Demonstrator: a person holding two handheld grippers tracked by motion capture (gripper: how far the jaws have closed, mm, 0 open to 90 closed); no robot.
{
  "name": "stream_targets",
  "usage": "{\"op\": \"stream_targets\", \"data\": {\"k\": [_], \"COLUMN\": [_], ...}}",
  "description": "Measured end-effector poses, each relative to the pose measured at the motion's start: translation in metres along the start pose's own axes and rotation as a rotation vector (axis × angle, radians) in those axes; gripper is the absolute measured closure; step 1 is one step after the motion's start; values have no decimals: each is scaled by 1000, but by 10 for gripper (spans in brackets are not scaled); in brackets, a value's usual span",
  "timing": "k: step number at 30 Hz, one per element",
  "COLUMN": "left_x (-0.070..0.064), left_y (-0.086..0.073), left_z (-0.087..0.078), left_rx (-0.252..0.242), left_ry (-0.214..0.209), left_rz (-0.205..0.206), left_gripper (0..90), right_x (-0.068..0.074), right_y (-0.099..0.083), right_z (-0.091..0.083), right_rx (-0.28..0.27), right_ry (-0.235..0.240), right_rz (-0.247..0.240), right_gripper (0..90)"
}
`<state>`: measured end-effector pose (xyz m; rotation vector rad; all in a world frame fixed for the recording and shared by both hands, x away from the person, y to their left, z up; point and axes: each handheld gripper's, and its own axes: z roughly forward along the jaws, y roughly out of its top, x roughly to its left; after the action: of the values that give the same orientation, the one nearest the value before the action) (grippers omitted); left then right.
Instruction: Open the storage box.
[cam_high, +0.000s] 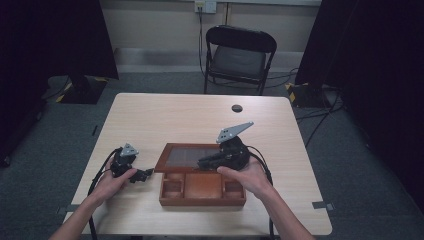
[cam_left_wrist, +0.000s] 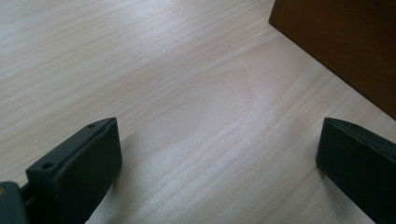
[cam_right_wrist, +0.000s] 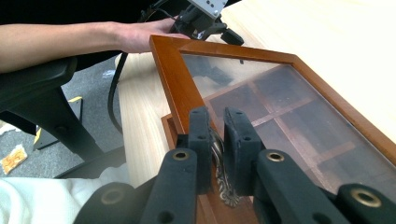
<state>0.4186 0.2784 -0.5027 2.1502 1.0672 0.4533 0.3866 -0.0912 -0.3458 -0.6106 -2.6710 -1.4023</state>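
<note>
The high view is looking down from above; both gripper views are hovering close, sharing the pale wooden surface (cam_high: 200, 120) and the brown glass-lidded wooden box (cam_right_wrist: 177, 79).

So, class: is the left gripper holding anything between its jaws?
No: the left gripper has its jaws wide apart, with bare table between them.

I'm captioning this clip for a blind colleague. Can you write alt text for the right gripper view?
The right gripper, jaws nearly together, pinches a small ornate metal clasp on the front edge of a wooden box's glass-paned lid, with dark compartments visible through the pane. Beyond the lid, on the pale wooden table, the person's other hand holds the left gripper.
</note>
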Motion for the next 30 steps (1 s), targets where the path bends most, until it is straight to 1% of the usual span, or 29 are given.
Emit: {"op": "stream_targets", "data": {"k": [12,20,22,30], "left_x": [-1,-1,0,0], "left_y": [0,0,0,0], "left_z": [1,0,0,0], "left_rx": [-8,-7,1,0], "left_ry": [-3,-1,-1,-1], "left_rz": [-15,-10,-1,-1], "left_gripper": [0,0,0,0], "right_x": [-3,-5,-6,-8], "right_y": [7,11,12,15], "right_z": [-4,-5,-6,-7], "right_rx": [-8,-16,-16,-17], "right_ry": [-4,-9,-9,-9], "right_rz": [10,14,14,13], "right_gripper": [822,822,822,823]}}
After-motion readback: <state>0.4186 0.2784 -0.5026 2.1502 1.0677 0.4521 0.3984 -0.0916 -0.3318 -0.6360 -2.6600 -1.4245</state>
